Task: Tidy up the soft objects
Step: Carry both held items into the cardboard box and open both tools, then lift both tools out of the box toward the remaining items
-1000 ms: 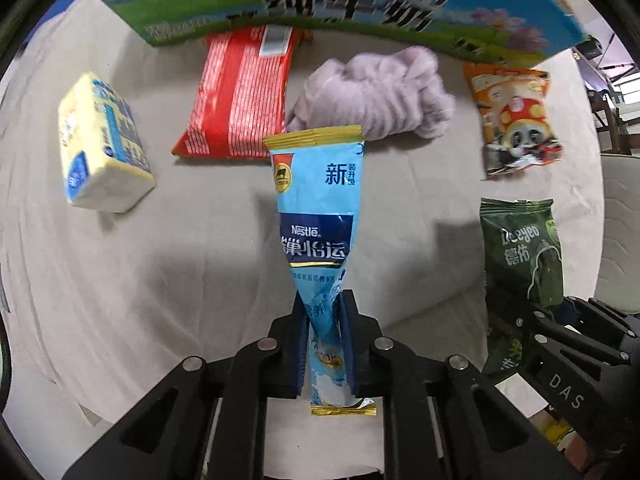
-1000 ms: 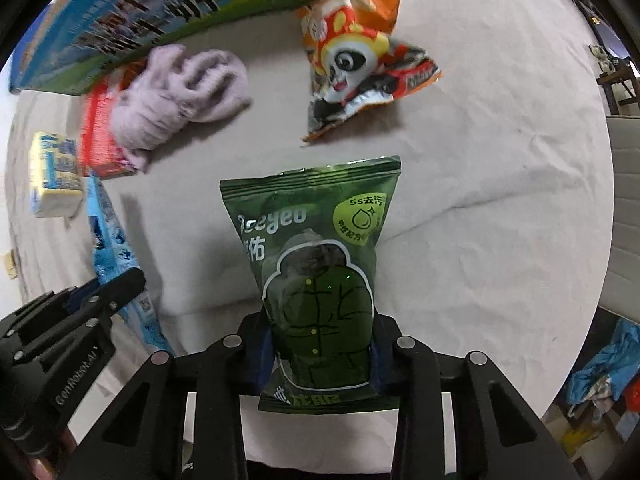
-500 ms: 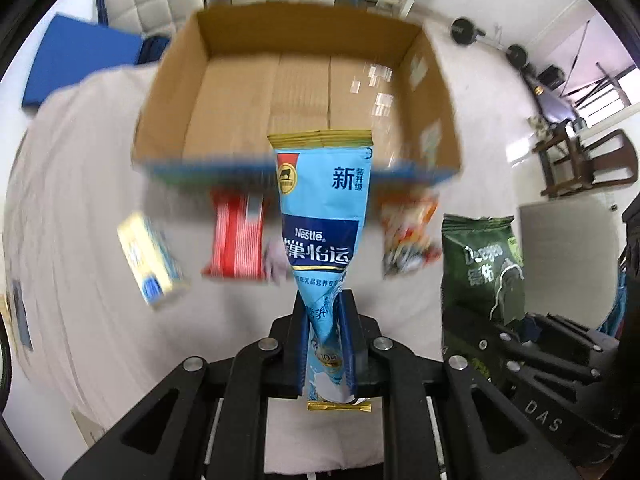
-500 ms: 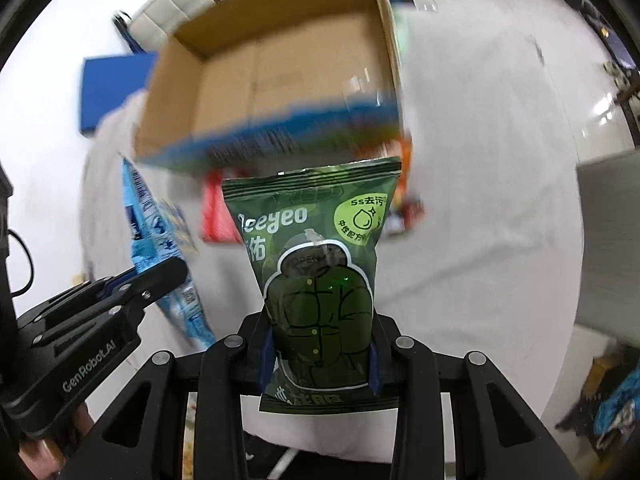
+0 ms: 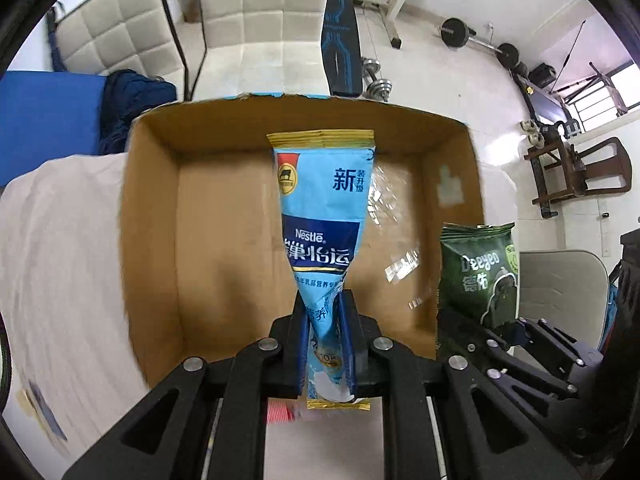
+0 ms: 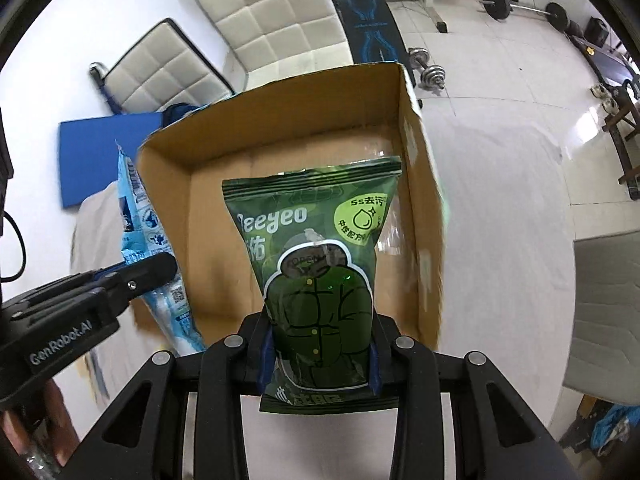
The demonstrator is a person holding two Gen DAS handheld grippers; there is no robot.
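In the left wrist view my left gripper point(image 5: 325, 344) sits at the bottom centre and is clamped on the lower part of a blue pouch point(image 5: 323, 216), which stands upright in the middle of the frame, in front of the open cardboard box point(image 5: 152, 240). As far as I can see, the inside of the box shows only bare cardboard and some shiny tape, so I judge that nothing is placed there yet. At the right edge of this view the green bag point(image 5: 476, 276) appears beside the box. In the right wrist view the blue pouch is at the left, and my right gripper point(image 6: 318, 354) at the bottom centre is closed on the green bag, which is held up in front of the box opening. I think both packs are ready for dropping in; the release is not yet done. A red thing point(image 5: 280, 415) peeks under the left gripper, so perhaps more items wait.
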